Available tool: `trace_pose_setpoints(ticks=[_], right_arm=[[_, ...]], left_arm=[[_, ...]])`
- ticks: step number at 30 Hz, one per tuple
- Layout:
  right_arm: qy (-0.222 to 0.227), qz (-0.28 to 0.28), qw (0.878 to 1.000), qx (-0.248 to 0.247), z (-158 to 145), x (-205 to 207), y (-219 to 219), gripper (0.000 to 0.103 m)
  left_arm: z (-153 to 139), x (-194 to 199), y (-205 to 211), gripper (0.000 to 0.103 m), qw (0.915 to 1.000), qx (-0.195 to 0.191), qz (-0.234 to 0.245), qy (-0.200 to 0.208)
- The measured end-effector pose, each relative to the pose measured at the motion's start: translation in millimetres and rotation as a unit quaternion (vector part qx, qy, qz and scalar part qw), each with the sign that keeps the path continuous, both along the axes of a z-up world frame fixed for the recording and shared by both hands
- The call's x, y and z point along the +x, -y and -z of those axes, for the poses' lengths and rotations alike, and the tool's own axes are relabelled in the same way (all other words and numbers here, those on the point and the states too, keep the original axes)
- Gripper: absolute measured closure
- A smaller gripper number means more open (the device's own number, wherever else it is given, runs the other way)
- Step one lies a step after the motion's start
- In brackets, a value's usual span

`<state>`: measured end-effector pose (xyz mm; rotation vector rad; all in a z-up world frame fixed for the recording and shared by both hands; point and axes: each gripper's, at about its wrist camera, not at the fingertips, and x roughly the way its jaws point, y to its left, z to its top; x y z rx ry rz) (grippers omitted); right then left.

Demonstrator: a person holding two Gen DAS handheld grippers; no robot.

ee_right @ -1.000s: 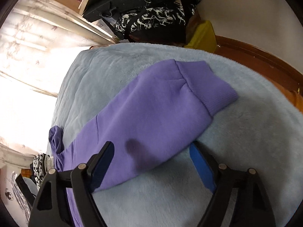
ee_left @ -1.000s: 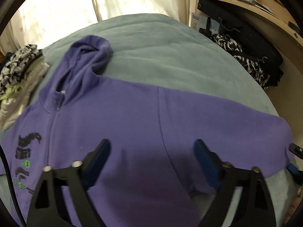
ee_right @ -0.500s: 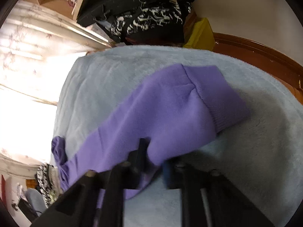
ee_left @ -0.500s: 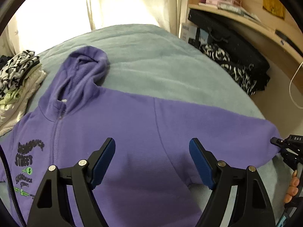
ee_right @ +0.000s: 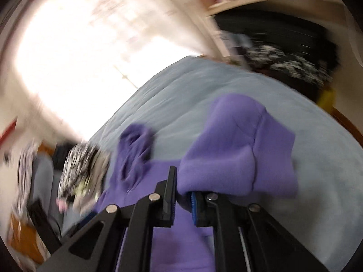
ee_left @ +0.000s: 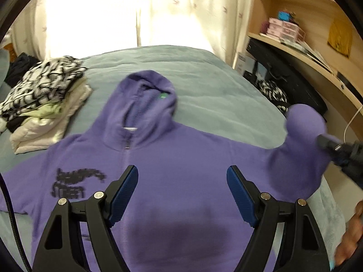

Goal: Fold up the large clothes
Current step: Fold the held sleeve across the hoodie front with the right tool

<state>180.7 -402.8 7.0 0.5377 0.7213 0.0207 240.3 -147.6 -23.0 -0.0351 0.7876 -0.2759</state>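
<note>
The purple hoodie [ee_left: 181, 170] lies face-up on the bed [ee_left: 204, 72]. The right gripper [ee_right: 181, 200] pinches its sleeve [ee_right: 238, 154], raised for folding inward; the left gripper [ee_left: 182, 195] hovers spread, empty.

This is a bedroom in a home. There is a big bed [ee_left: 204, 72] with a soft blue-grey cover, a bright window with pale curtains [ee_left: 158, 11] behind it, a pile of folded clothes [ee_left: 43, 104], and wooden shelves [ee_left: 306, 45] holding boxes and papers
</note>
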Motion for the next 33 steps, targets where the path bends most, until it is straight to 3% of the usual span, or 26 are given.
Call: trace_pose_setpoints(ticks=[5, 9, 12, 15, 17, 18, 25, 33], right_arm=[[-0.059, -0.096, 0.993, -0.02, 52.0, 23.0, -88.6, 0.09], [-0.13, -0.157, 0.979, -0.027, 110.5, 23.4, -138.0, 0.087], [-0.16, -0.159, 0.974, -0.036, 140.8, 9.8, -155.4, 0.066], [-0.146, -0.152, 0.978, -0.008, 145.0, -1.8, -152.9, 0.054], [-0.143, -0.156, 0.977, 0.019, 142.1, -9.1, -146.7, 0.037], [-0.141, -0.153, 0.978, 0.018, 140.2, -11.7, -149.6, 0.035], [-0.127, -0.109, 0.986, -0.018, 131.5, -47.7, -143.9, 0.033], [-0.12, -0.089, 0.989, -0.011, 144.2, -67.8, -132.0, 0.033]], left_arm=[[7.7, -2.1, -47.9, 0.024, 0.9998, 0.001, -0.021, -0.006], [33.3, -1.9, -83.4, 0.024, 0.9988, 0.004, -0.04, -0.029], [53.0, -3.5, -97.4, 0.024, 0.9983, 0.009, -0.035, -0.046], [66.1, -7.7, -100.6, 0.024, 0.9972, -0.006, -0.021, -0.072], [70.6, -9.1, -100.9, 0.024, 0.9963, -0.019, -0.012, -0.083], [72.1, -10.2, -99.8, 0.024, 0.9958, -0.025, -0.006, -0.087], [77.2, -17.9, -87.6, 0.024, 0.9911, -0.057, 0.045, -0.112], [107.7, -26.3, -118.3, 0.024, 0.9684, -0.172, 0.033, -0.178]])
